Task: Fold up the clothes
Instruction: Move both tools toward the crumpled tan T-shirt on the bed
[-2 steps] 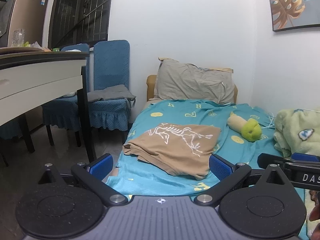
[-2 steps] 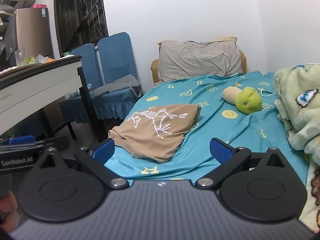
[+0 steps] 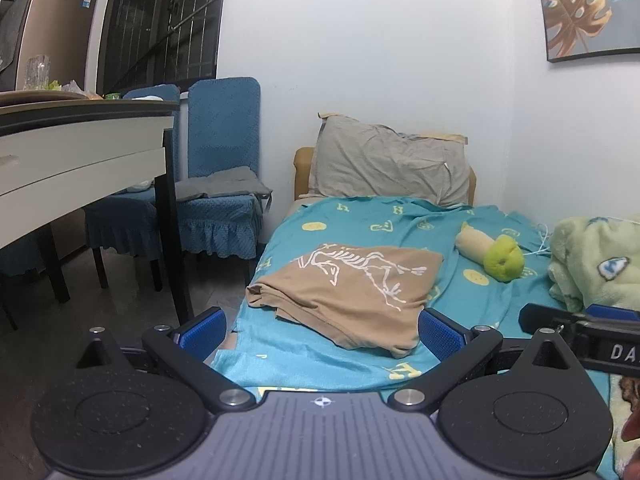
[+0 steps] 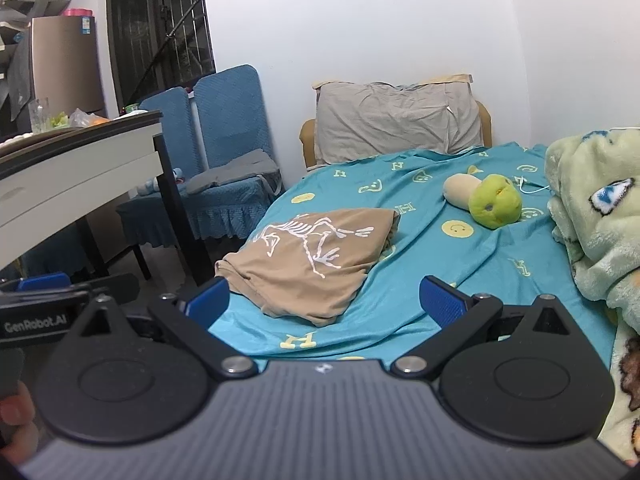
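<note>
A tan t-shirt with a white skeleton print point(image 3: 352, 288) lies folded on the teal bed sheet point(image 3: 472, 304), near the bed's left edge. It also shows in the right wrist view point(image 4: 308, 256). My left gripper point(image 3: 320, 330) is open and empty, held short of the shirt's near edge. My right gripper point(image 4: 324, 300) is open and empty, also short of the shirt. The right gripper's tip shows at the right of the left wrist view point(image 3: 576, 324), and the left gripper's tip shows at the left of the right wrist view point(image 4: 68, 292).
A grey pillow point(image 3: 388, 168) leans at the head of the bed. A green and cream plush toy point(image 4: 486, 200) lies on the sheet. A fluffy green blanket point(image 4: 596, 216) is heaped at the right. A white table point(image 3: 80, 152) and blue chairs point(image 3: 220, 184) stand left of the bed.
</note>
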`<state>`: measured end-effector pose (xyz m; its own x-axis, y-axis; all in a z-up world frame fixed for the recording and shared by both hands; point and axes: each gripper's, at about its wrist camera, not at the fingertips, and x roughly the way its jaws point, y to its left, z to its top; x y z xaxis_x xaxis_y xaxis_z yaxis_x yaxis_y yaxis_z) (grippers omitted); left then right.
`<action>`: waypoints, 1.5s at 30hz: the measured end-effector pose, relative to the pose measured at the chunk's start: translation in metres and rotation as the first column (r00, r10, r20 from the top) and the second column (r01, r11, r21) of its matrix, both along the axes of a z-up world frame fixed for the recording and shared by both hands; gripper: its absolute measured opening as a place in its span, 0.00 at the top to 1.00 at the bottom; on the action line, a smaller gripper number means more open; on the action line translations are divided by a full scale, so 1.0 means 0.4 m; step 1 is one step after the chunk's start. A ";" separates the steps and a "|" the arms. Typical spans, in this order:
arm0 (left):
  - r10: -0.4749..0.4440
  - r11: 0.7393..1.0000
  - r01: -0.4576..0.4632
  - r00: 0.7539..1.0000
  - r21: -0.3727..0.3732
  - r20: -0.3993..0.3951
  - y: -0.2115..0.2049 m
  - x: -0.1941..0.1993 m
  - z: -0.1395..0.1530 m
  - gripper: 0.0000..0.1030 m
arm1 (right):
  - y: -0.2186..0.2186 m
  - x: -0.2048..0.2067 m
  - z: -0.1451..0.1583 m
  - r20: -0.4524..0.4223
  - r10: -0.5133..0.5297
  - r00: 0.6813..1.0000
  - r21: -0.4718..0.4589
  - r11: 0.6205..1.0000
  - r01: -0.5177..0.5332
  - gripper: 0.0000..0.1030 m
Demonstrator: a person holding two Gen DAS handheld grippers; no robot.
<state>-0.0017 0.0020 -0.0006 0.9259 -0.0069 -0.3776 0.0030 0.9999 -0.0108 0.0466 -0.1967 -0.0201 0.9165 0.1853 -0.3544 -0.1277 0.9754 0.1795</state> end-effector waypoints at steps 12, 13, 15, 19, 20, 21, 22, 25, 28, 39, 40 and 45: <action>-0.002 1.000 0.002 1.000 0.019 -0.013 -0.006 0.004 -0.013 0.00 | -0.022 -0.010 0.019 -0.003 0.011 1.000 0.045 0.999 -0.011 0.00; -0.002 1.000 0.002 1.000 0.018 -0.013 -0.004 0.004 -0.012 0.00 | -0.018 -0.009 0.016 0.000 0.007 1.000 0.041 0.999 -0.007 0.00; -0.004 1.000 0.004 1.000 0.014 -0.014 0.000 0.005 -0.010 0.00 | -0.012 -0.014 0.017 0.005 0.000 1.000 0.031 1.000 -0.001 0.00; -0.001 1.000 0.001 1.000 -0.002 -0.012 0.006 0.004 -0.007 0.00 | -0.011 -0.012 0.018 0.006 -0.001 1.000 0.023 1.000 0.001 0.00; -0.001 1.000 0.001 1.000 -0.002 -0.012 0.006 0.004 -0.007 0.00 | -0.012 -0.012 0.020 0.006 -0.002 1.000 0.024 1.000 0.002 0.00; 0.000 1.000 0.000 1.000 0.000 -0.011 0.006 0.004 -0.008 0.00 | -0.011 -0.012 0.020 0.008 0.000 1.000 0.026 1.000 0.000 0.00; 0.000 1.000 0.000 1.000 0.001 -0.011 0.006 0.004 -0.009 0.00 | -0.010 -0.012 0.020 0.009 0.002 1.000 0.028 1.000 -0.002 0.00; 0.000 1.000 0.000 1.000 0.006 -0.010 0.005 0.003 -0.011 0.00 | -0.007 -0.012 0.021 0.013 0.007 1.000 0.035 0.999 -0.008 0.00; -0.003 1.000 0.003 1.000 0.007 -0.007 0.004 0.001 -0.011 0.00 | -0.006 -0.008 0.021 0.013 0.009 1.000 0.030 1.000 -0.009 0.00; -0.010 1.000 0.010 1.000 -0.003 0.005 0.003 -0.006 -0.012 0.00 | -0.007 -0.013 0.008 0.042 -0.119 0.992 0.016 0.993 0.119 0.00; -0.008 1.000 0.008 1.000 -0.004 0.006 0.003 -0.006 -0.009 0.00 | -0.012 -0.011 0.004 0.038 -0.119 0.992 0.033 0.992 0.118 0.00; -0.016 1.000 0.016 0.999 -0.010 0.028 0.003 -0.016 0.028 0.00 | -0.010 -0.006 -0.014 0.010 -0.105 0.994 0.069 0.992 0.104 0.03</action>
